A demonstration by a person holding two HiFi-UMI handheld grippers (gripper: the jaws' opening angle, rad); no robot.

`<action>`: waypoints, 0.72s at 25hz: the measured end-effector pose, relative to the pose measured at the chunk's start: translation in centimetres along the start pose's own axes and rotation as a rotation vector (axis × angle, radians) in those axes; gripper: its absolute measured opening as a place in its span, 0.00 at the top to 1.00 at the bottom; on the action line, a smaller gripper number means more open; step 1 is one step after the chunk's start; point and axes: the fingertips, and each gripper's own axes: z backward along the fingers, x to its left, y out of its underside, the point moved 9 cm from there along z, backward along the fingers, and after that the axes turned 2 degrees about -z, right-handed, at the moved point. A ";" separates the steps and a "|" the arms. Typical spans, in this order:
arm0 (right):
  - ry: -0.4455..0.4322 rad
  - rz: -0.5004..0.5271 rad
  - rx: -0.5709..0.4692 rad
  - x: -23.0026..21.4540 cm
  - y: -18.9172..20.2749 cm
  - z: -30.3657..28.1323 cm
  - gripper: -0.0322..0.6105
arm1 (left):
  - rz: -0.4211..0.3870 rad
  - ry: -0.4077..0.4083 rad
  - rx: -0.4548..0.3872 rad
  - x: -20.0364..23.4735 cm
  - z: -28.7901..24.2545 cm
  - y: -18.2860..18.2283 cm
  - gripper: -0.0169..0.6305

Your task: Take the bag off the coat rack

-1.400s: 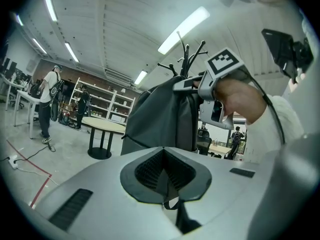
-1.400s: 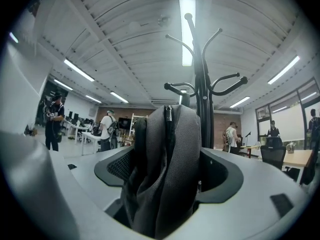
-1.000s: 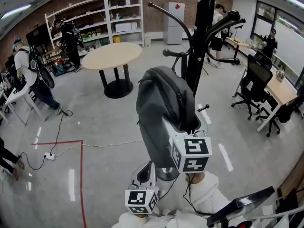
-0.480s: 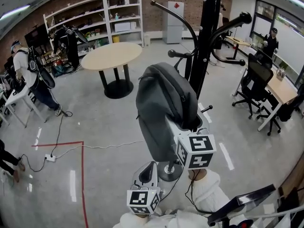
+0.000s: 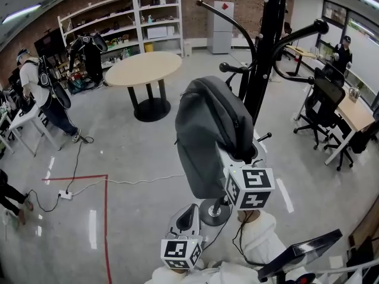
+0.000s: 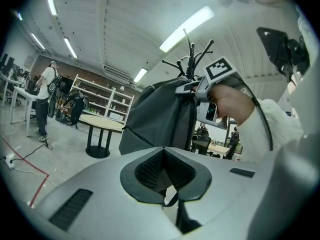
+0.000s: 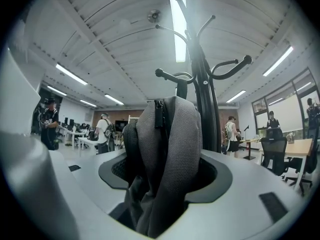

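Two tools show in the head view, both on the near side of the rack (image 5: 265, 58). The grey bag (image 5: 207, 129) hangs just beside the rack's black pole, on its left, its top level with a knobbed hook. Whether its loop is on a hook I cannot tell; the bag's own bulk hides that spot. The right tool (image 5: 230, 157) reaches up into the bag's lower right edge, close beside the pole. The left tool (image 5: 188, 210) is lower, just left of the rack's round base (image 5: 214, 213) and clear of the bag.

From the left gripper view, the left tool (image 6: 163, 155) has its two ribbed pads closed against each other with nothing between them. Beyond it the bag (image 6: 159, 120) hangs in front of the rack (image 6: 192, 59), whose hooks fan out above it. A hand (image 6: 233, 104) holds the right tool (image 6: 192, 87) against the bag's upper right side.

From the right gripper view, the right tool (image 7: 165, 180) has the bag (image 7: 169, 144) bunched in its mouth. Grey mesh fabric and a zipper seam fill the wide gap from pad to pad. Its jaws have just been closing and now hold the bag. The rack (image 7: 202, 91) rises directly behind the bag, its pole just to the right.
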 end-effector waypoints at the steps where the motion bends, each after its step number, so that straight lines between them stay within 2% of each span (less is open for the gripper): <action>1: 0.001 0.002 -0.003 0.0 0.0 0.1 0.51 | 0.001 -0.003 0.002 0.1 0.1 0.1 0.97; 4: -0.009 0.001 -0.015 -0.3 0.0 0.2 0.62 | 0.004 -0.011 0.003 0.4 0.2 0.2 0.97; 12: -0.005 0.078 -0.026 -0.9 0.1 0.8 0.76 | 0.009 -0.006 -0.001 0.1 0.5 0.2 0.97; 18: 0.000 0.109 -0.034 -1.1 0.1 1.4 0.80 | 0.008 -0.007 -0.014 -0.2 1.0 0.1 0.97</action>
